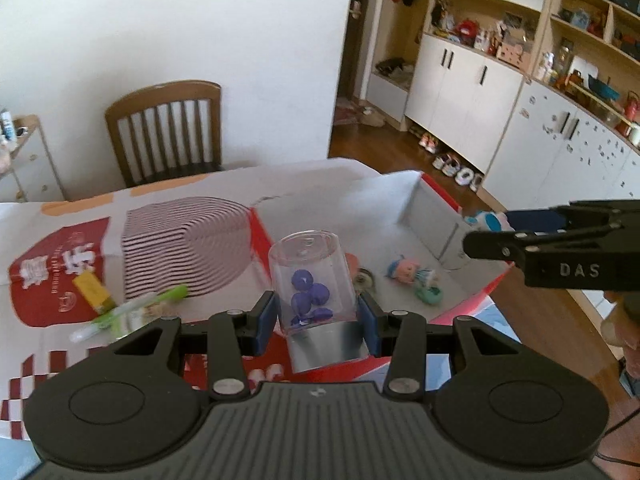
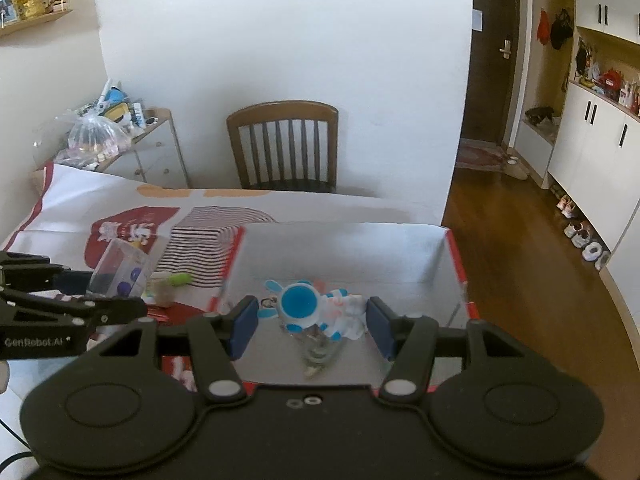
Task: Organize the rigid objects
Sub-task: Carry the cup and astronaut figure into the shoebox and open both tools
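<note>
My left gripper (image 1: 318, 316) is shut on a clear plastic jar (image 1: 312, 276) with several purple pieces inside, held above the near wall of the red-rimmed box (image 1: 434, 216). My right gripper (image 2: 308, 322) is open, with a white and blue rabbit figure (image 2: 310, 308) between its blue pads (image 2: 244, 322), over the box floor (image 2: 340, 256); whether the pads touch the figure I cannot tell. In the left wrist view the figure (image 1: 486, 221) shows at the right gripper's tip. A pink doll (image 1: 408, 270) and a teal piece (image 1: 429, 294) lie in the box.
A green and white tube (image 1: 132, 310) and a yellow packet (image 1: 93, 290) lie on the patterned tablecloth (image 1: 60, 248) left of the box. A wooden chair (image 2: 284, 144) stands behind the table. Cabinets and shoes line the right wall.
</note>
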`<move>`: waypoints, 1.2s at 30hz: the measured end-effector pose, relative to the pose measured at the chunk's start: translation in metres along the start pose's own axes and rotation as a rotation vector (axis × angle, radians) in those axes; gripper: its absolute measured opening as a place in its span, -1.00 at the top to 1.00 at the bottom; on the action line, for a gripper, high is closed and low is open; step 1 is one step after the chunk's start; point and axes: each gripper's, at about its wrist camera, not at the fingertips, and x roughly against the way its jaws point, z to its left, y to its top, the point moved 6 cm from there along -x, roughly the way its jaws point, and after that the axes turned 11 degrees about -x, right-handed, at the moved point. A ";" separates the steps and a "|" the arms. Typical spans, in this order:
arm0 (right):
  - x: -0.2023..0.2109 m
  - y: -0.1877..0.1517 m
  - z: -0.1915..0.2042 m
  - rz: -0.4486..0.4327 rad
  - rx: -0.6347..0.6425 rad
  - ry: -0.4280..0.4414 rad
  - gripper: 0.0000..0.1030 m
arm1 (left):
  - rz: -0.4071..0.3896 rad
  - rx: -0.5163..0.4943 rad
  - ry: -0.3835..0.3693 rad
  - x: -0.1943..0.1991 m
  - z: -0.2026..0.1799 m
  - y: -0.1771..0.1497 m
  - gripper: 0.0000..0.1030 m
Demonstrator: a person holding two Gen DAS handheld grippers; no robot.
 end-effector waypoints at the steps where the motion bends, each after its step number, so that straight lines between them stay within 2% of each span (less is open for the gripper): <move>1: -0.002 0.001 -0.006 0.002 0.000 -0.002 -0.13 | 0.006 -0.002 -0.002 -0.005 -0.005 0.002 0.16; 11: -0.029 0.012 -0.058 0.017 0.001 -0.023 -0.13 | 0.080 -0.031 0.008 -0.062 -0.040 0.021 0.16; 19: -0.058 0.010 -0.084 0.061 0.001 -0.038 -0.13 | 0.170 -0.025 0.020 -0.115 -0.058 0.020 0.16; 27: -0.097 0.013 -0.086 0.106 0.023 -0.032 -0.13 | 0.259 0.017 0.049 -0.152 -0.058 0.014 0.16; 36: -0.137 0.009 -0.079 0.176 0.081 -0.031 -0.13 | 0.329 0.091 0.040 -0.175 -0.050 0.005 0.16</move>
